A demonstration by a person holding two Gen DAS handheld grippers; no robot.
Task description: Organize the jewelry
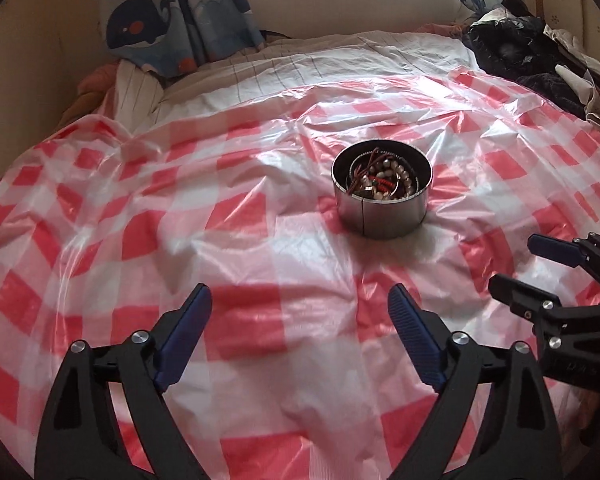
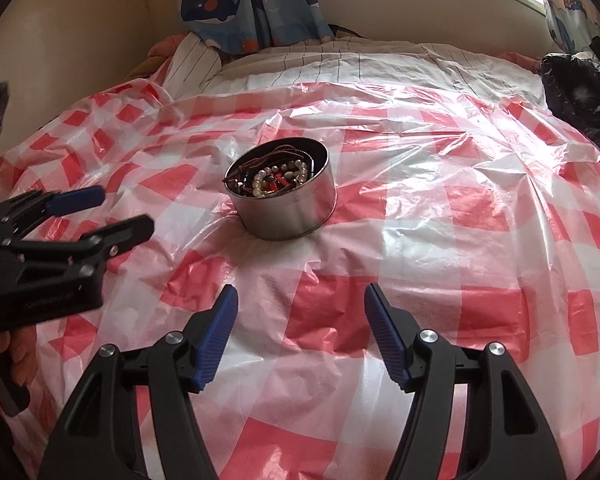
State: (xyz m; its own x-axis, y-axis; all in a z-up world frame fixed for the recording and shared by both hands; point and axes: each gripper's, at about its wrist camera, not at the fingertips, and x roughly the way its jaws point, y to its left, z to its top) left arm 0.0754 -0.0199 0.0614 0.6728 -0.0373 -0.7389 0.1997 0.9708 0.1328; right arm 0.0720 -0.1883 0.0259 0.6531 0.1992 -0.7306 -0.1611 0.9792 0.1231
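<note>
Fingers of the left gripper [image 1: 300, 312] and right gripper [image 2: 300, 312] are shown spread and empty, short of the tin [image 1: 382, 194]. A slow, level approach is advised, since the tin rests on a bed under slippery sheet [image 1: 260, 240]. Beads [image 1: 384, 180] and cords are seen tangled inside.

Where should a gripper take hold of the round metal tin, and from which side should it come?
Grip the metal tin by its rim, one finger inside and one outside the wall, coming from above. It stands upright and open on the checked plastic sheet. The near rim looks best, since the jewelry seems heaped toward the middle. Both the right gripper and the left gripper are open and empty.
</note>
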